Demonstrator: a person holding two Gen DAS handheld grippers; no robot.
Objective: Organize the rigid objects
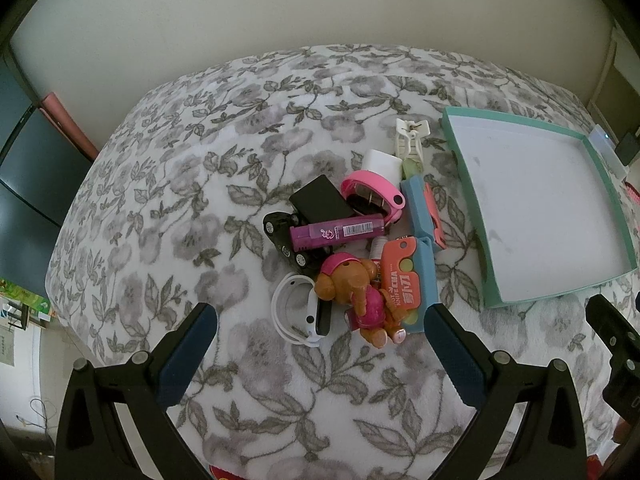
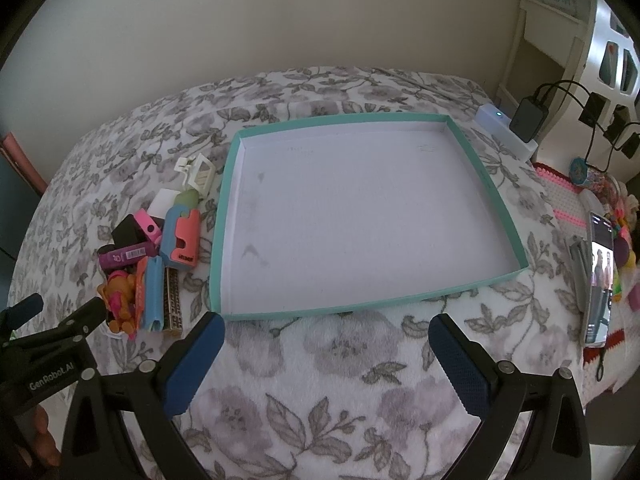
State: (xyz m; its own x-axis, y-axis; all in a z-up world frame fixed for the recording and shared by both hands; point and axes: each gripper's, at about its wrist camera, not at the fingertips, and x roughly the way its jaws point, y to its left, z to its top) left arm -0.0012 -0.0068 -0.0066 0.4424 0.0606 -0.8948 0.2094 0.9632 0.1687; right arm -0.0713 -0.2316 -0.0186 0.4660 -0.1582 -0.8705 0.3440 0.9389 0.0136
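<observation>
Both my left gripper (image 1: 320, 320) and right gripper (image 2: 326, 330) hang open, empty. I'd pinch the toy dog (image 1: 356, 300) at frame centre squarely, then carry it to the tray (image 2: 486, 184).

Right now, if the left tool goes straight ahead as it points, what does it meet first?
Most likely the brown toy dog at the near edge of the pile, with the white band just beside it; depth is hard to judge. The left tool is open and empty.
</observation>
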